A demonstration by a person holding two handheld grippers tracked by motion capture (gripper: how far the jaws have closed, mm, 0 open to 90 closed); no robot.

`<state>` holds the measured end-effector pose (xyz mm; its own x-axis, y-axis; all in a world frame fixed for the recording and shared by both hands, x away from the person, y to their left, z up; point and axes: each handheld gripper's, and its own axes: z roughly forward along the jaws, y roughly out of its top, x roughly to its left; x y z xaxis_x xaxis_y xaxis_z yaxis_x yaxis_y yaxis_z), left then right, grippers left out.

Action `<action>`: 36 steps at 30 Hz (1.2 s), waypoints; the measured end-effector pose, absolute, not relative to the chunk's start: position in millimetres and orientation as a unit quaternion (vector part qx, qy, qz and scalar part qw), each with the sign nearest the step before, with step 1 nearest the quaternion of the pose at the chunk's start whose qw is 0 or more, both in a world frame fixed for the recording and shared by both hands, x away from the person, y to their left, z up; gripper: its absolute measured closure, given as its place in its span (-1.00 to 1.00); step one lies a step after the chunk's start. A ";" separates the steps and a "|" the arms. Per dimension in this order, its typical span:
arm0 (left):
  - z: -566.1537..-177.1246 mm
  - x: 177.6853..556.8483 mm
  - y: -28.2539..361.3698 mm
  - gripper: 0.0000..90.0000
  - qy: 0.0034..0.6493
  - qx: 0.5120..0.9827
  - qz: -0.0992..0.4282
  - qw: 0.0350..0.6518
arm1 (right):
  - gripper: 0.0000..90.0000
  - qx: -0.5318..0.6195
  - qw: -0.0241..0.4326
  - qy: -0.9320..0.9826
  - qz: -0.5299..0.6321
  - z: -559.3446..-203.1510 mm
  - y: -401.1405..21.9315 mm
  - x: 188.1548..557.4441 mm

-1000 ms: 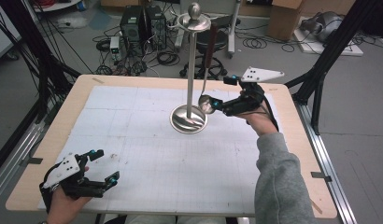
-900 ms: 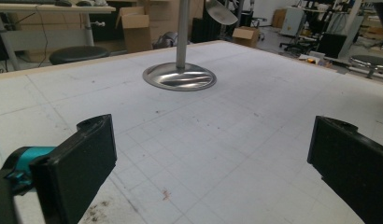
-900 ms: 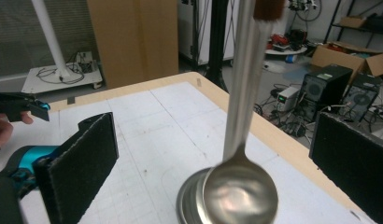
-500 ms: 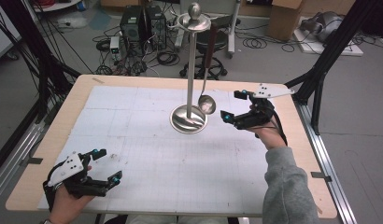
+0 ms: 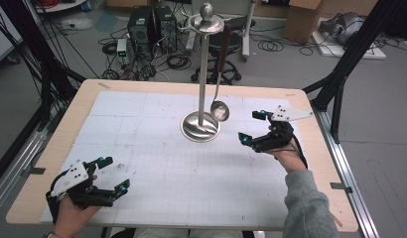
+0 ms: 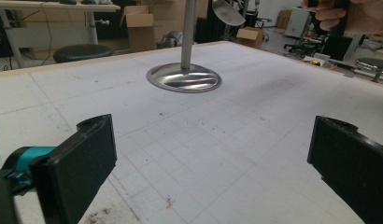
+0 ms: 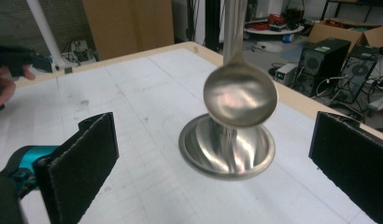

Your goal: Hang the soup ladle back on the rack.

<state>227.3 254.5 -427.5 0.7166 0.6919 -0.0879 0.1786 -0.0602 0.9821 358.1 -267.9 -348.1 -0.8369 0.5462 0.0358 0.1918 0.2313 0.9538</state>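
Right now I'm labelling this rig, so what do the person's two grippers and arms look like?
Both are black handheld frames with teal accents near the jaws. The left gripper and right gripper each carry a pale three-cornered plate on top. The jaws are flat black rectangular pads. The right arm wears a grey sleeve.

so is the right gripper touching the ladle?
Apart. In the right gripper view the ladle hangs between the right gripper's wide-open jaws with table showing on both sides; the high view shows a gap too.
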 end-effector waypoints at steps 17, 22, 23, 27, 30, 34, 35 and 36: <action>-428.4 229.6 250.0 -0.96 0.307 0.700 0.206 0.612 | -1.00 0.251 0.153 0.751 0.591 -383.3 -277.0 328.9; -427.3 229.1 252.1 -0.96 0.309 0.694 0.208 0.616 | -1.00 0.262 0.154 0.743 0.596 -387.4 -282.8 319.6; -427.2 229.0 252.8 -0.96 0.309 0.693 0.209 0.617 | -1.00 0.262 0.158 0.742 0.596 -388.2 -284.5 317.6; -426.8 229.0 254.1 -0.96 0.311 0.690 0.208 0.619 | -1.00 0.269 0.166 0.738 0.596 -389.9 -290.4 307.5; -426.9 229.2 252.5 -0.96 0.311 0.690 0.207 0.620 | -1.00 0.287 0.179 0.728 0.596 -392.7 -295.2 300.5; -426.0 229.1 249.3 -0.96 0.304 0.692 0.208 0.621 | -1.00 0.303 0.185 0.723 0.593 -396.8 -299.1 293.5; -425.8 229.1 249.4 -0.96 0.304 0.692 0.207 0.621 | -1.00 0.301 0.188 0.720 0.596 -396.8 -300.7 291.0; -425.9 229.4 249.7 -0.96 0.303 0.692 0.207 0.622 | -1.00 0.302 0.188 0.717 0.599 -396.9 -301.8 289.5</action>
<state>229.4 249.7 -425.9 0.7316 0.6757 -0.0902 0.1620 -0.0438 0.9858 289.5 -301.8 -396.9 -0.7471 0.6582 0.0929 0.2080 0.0988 0.9731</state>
